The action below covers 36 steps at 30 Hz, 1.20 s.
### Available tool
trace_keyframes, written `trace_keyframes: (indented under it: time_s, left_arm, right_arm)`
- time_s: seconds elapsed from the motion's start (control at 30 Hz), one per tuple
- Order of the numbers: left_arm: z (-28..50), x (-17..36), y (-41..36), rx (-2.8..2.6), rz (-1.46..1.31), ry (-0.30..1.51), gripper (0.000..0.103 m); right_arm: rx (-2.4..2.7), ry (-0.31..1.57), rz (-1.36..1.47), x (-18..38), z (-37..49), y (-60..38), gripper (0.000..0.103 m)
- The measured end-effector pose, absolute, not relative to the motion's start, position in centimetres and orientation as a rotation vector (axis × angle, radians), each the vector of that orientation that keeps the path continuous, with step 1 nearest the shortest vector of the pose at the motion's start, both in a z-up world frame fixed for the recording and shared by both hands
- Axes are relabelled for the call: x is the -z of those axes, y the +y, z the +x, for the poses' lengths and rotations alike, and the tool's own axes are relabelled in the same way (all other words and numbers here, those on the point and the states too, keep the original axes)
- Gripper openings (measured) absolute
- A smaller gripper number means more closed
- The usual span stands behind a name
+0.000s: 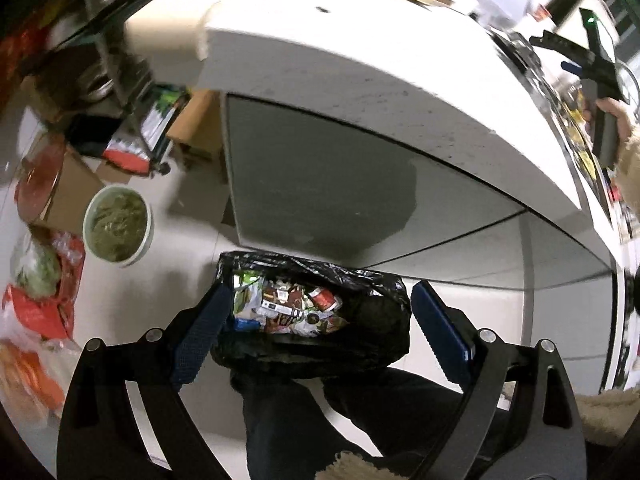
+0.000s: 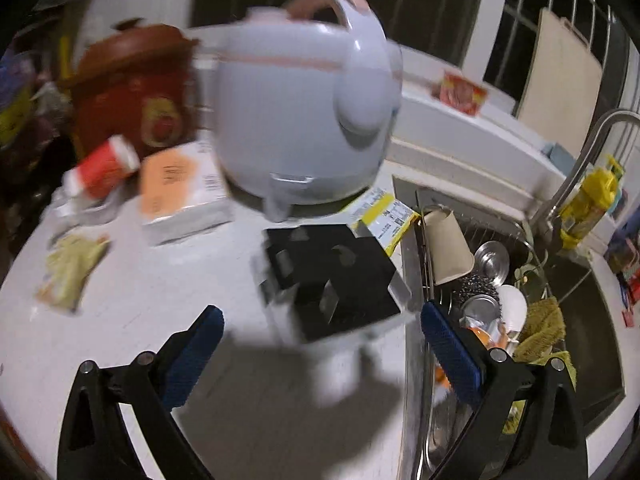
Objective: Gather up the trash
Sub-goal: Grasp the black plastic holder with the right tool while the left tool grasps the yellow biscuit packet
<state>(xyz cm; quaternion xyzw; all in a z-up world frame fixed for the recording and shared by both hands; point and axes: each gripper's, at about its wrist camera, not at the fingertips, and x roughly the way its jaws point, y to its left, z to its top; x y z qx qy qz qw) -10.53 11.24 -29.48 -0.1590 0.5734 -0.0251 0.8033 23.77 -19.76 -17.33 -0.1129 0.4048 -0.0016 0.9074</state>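
Observation:
In the left wrist view a bin lined with a black bag (image 1: 360,316) stands on the floor, full of wrappers (image 1: 288,304). My left gripper (image 1: 320,320) is open and empty above it, fingers either side of the bin mouth. In the right wrist view my right gripper (image 2: 320,340) is open and empty above the white counter (image 2: 120,320). A green wrapper (image 2: 68,272) lies at the counter's left. A yellow packet (image 2: 384,216) lies by the sink edge. The right gripper also shows in the left wrist view (image 1: 592,60), far right.
A white rice cooker (image 2: 304,112), a red clay pot (image 2: 132,84), an orange box (image 2: 180,188) and a black-topped box (image 2: 332,276) stand on the counter. The sink (image 2: 520,280) at right holds a paper cup and dishes. A bowl (image 1: 118,222), cartons and bags sit on the floor.

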Motion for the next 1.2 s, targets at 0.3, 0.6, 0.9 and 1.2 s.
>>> trace_keyframes:
  time_s: [0.3, 0.6, 0.9, 1.2]
  left_arm:
    - [-11.9, 29.4, 12.8, -0.028, -0.394, 1.233, 0.090]
    - [-10.7, 28.6, 12.1, 0.043, -0.365, 1.209, 0.090]
    - [-10.1, 29.6, 12.5, 0.054, -0.413, 1.247, 0.090]
    - [-11.4, 29.6, 13.0, 0.004, -0.435, 1.263, 0.090]
  right_arm:
    - [0.027, 0.916, -0.287, 20.9, 27.5, -18.7, 0.067]
    - [-0.116, 0.909, -0.103, 17.3, 24.8, -19.8, 0.000]
    - [-0.052, 0.831, -0.271, 15.9, 22.8, -20.8, 0.069]
    - [0.126, 0.830, -0.479, 19.6, 25.8, -19.1, 0.065]
